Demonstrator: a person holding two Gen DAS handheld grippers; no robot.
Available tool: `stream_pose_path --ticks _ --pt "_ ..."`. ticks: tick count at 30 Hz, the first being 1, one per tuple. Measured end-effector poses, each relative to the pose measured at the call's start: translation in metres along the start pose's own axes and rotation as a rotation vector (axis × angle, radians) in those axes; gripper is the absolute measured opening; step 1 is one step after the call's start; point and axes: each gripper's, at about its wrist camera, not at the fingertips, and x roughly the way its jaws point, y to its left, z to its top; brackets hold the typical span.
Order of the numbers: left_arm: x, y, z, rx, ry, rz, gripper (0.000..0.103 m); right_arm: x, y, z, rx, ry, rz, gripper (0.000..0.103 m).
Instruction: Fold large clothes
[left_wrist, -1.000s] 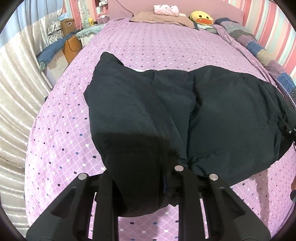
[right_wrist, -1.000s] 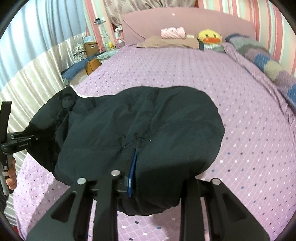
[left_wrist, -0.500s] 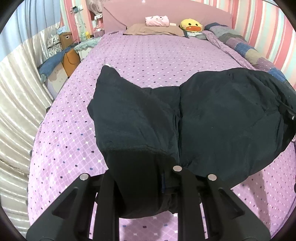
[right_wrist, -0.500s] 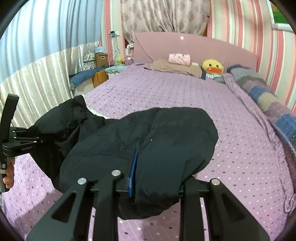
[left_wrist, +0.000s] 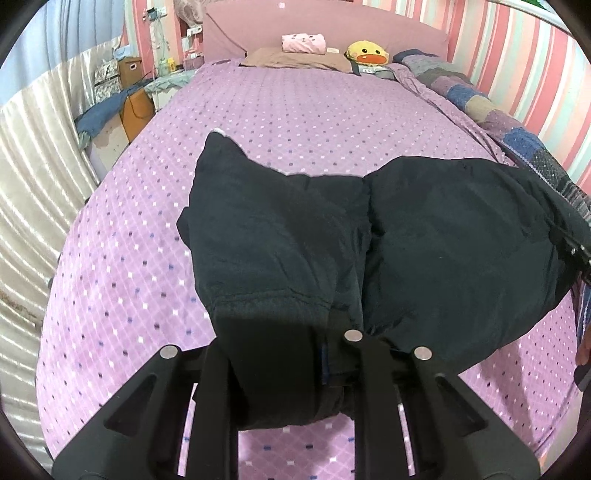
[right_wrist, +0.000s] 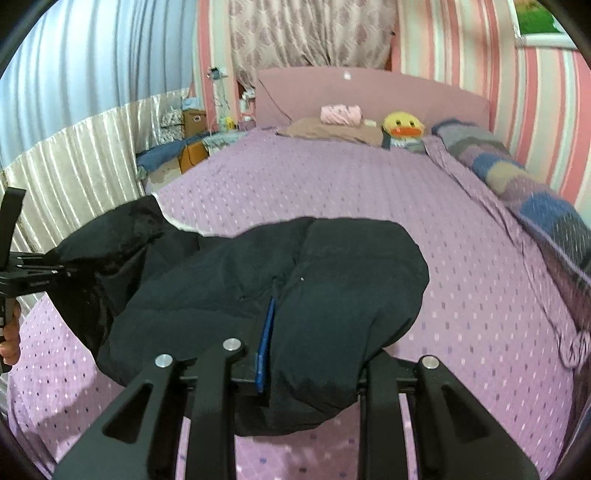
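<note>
Lifting black jacket (left_wrist: 280, 236) higher vs before; both hand-held grippers (left_wrist: 291, 373) (right_wrist: 295, 373) pinching hem.

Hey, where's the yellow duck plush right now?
The yellow duck plush sits at the head of the bed against the pink headboard, right of the rolled pink cloth and left of the patchwork quilt.
</note>
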Motion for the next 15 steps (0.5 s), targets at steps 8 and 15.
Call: stream_pose_path --ticks 8,15 --pt "0.017 0.021 -0.034 -0.048 0.048 0.026 0.015 0.010 -0.009 -0.039 0.055 0.070 -0.011 0.024" --pt "0.026 0.023 -0.032 -0.039 0.052 0.045 0.016 0.015 -0.013 -0.046 0.071 0.099 -0.026 0.024"
